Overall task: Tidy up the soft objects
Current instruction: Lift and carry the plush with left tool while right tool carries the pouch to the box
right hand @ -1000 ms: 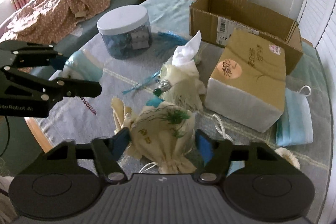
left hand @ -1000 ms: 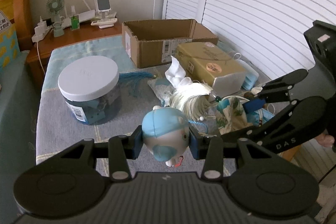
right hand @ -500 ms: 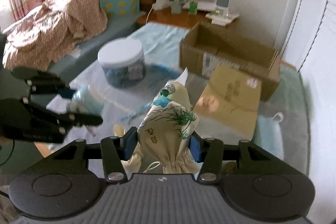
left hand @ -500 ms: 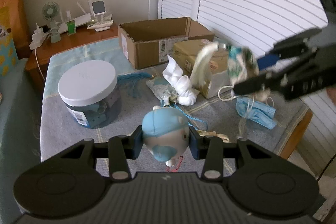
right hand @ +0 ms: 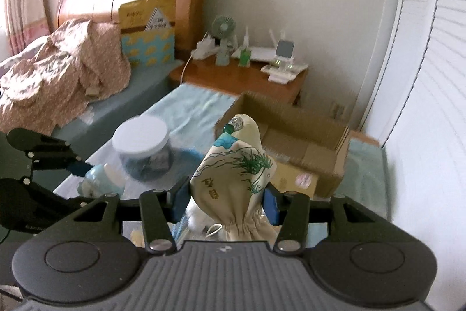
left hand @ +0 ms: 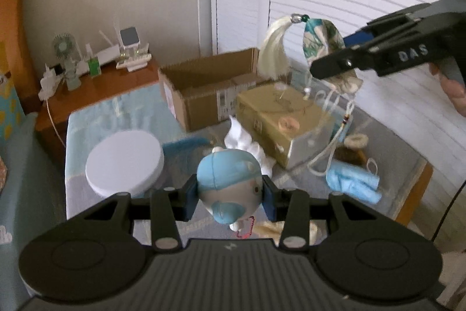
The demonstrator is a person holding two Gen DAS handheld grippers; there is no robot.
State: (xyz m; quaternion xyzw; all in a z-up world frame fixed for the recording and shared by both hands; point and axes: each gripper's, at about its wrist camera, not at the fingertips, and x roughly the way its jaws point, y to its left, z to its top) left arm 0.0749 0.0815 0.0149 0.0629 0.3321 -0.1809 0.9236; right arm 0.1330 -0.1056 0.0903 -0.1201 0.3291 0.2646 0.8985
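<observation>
Gripping a blue-capped plush doll head [left hand: 230,188] between left gripper [left hand: 230,196] pads, clamped tight, red cord dangling under it. Held above near edge of table [left hand: 87,130], in front of white-lidded jar [left hand: 124,162]. Same doll seen in right wrist view [right hand: 100,178], pinched by left tool at left side.

Right gripper [right hand: 225,204] clamped on cream drawstring pouch [right hand: 233,179] with green printed pattern, gathered neck hanging down past blue pads. Pouch lifted well above tabletop; seen from left wrist view [left hand: 323,48] high at right, white tassel [left hand: 273,51] and green bead at its top, cords trailing down toward table.

Open cardboard box [left hand: 209,86] at far edge of table, flaps up. Closed tan carton [left hand: 279,118] just in front of it, toward right edge. White cloth bundle [left hand: 244,140] touching carton's near-left side, partly behind doll. Blue face mask [left hand: 354,185] lying near right corner, loose. Blue tassel [left hand: 186,143] beside jar. Nightstand [right hand: 241,77] past far end with small fan [right hand: 223,37] and chargers. Floral fabric [right hand: 58,63] heaped on bed at left.
</observation>
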